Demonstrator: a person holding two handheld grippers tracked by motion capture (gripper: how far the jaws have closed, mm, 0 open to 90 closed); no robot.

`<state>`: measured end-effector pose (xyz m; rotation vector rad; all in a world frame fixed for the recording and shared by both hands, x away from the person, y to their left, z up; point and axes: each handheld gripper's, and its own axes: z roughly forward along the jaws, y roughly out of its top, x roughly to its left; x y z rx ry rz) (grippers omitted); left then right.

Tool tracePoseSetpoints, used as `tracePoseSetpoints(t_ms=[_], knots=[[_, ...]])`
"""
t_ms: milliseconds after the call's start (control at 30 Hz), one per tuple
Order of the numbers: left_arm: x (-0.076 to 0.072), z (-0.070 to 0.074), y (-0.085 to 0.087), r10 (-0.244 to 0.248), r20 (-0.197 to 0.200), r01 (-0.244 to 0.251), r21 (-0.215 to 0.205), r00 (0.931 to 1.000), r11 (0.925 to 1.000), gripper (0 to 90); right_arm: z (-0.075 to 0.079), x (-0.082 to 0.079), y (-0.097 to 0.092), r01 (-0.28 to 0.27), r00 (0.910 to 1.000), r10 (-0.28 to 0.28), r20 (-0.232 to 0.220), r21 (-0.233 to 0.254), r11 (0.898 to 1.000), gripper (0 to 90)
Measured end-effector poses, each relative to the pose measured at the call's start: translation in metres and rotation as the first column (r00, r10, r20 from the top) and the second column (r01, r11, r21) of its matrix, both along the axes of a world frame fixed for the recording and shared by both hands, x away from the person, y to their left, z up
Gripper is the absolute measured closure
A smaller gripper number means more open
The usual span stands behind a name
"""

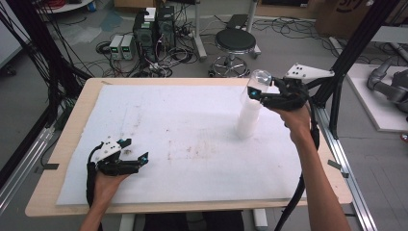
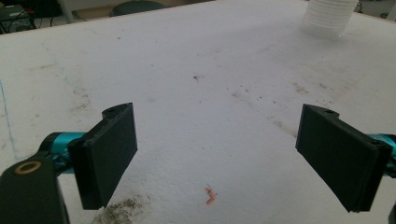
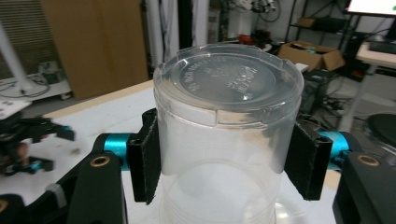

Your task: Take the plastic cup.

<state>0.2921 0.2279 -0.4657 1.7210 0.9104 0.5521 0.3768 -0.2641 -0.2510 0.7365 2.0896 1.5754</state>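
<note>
A tall stack of clear plastic cups (image 1: pixel 248 118) stands upside down on the white foam board (image 1: pixel 183 125), right of centre. My right gripper (image 1: pixel 257 92) is shut on the topmost cup (image 1: pixel 260 78), base up, at the head of the stack. In the right gripper view the black pads (image 3: pixel 150 158) press on both sides of that cup (image 3: pixel 227 93), with another cup showing underneath it. My left gripper (image 1: pixel 135 149) rests low at the board's front left, open and empty. Its jaws (image 2: pixel 226 156) stand wide over stained foam, and the stack's foot (image 2: pixel 328 16) is far off.
The foam board lies on a wooden table (image 1: pixel 62 159). A black frame post (image 1: pixel 337 86) rises just right of my right hand. Behind the table are a stool (image 1: pixel 235 43), computers and loose cables on the floor. A small orange scrap (image 2: pixel 209 196) lies on the foam.
</note>
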Motion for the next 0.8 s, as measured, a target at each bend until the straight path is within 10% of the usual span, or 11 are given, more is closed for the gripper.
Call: tracePoseSetpoints(t_ms=[800], knots=[[-0.001, 0.000, -0.001, 0.001, 0.005, -0.001, 0.012, 1.0000, 0.9999, 12.5, -0.063, -0.061, 0.067, -0.231, 0.9723, 0.233, -0.019, 0.069, 0.971, 37.3]])
